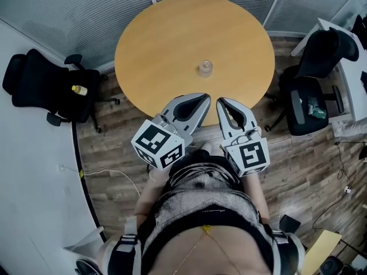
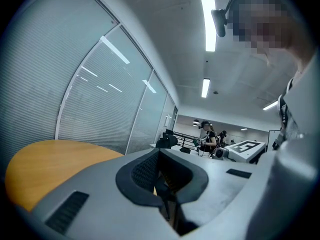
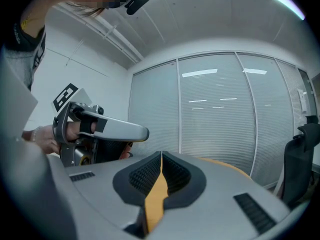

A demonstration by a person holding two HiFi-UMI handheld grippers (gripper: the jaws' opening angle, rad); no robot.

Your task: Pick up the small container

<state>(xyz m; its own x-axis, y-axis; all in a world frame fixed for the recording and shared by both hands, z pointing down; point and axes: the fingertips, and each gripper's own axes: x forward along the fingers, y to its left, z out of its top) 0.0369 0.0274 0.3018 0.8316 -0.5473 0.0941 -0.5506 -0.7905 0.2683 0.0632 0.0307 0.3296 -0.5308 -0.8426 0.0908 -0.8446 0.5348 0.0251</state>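
Hovering at the near edge of the round wooden table [image 1: 160, 44], left gripper [image 1: 205, 97] and right gripper [image 1: 220, 101] are both closed, empty. Small clear container [image 1: 206, 68] stands mid-table, beyond them. Risk: unopened jaws reaching it would knock it over.

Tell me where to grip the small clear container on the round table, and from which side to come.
Grip the small container across its round body, below the top. It stands upright and alone near the middle of the table, so probably come in level from the near edge, where the left gripper and right gripper sit shut.
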